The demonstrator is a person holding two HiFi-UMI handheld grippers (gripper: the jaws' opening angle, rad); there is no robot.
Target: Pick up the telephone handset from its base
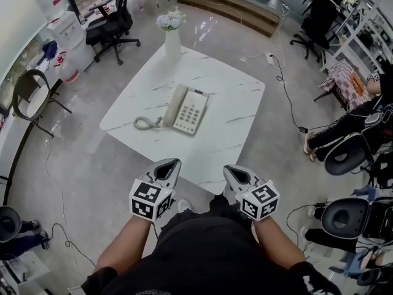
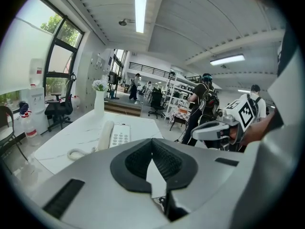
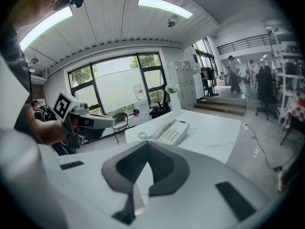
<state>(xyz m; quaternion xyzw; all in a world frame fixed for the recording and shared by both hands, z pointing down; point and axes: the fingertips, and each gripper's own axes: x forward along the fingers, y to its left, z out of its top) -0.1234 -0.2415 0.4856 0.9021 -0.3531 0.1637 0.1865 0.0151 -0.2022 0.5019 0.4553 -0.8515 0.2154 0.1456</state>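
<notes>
A cream telephone (image 1: 187,110) lies in the middle of the white marble table (image 1: 233,88). Its handset (image 1: 175,105) rests on the left side of the base, and a coiled cord (image 1: 146,123) trails off to the left. Both grippers hover off the table's near edge, well short of the phone. My left gripper (image 1: 171,163) is shut with nothing in it, and so is my right gripper (image 1: 231,171). In the left gripper view the phone (image 2: 119,135) sits ahead, beyond the closed jaw tips (image 2: 152,140). The right gripper view shows the phone (image 3: 172,131) ahead past its closed tips (image 3: 147,143).
A white vase with flowers (image 1: 172,39) stands at the table's far corner. A black office chair (image 1: 110,26) is at the far left and a folding chair (image 1: 31,94) at the left. A cable (image 1: 285,91) runs over the floor on the right, near seated people (image 1: 356,125).
</notes>
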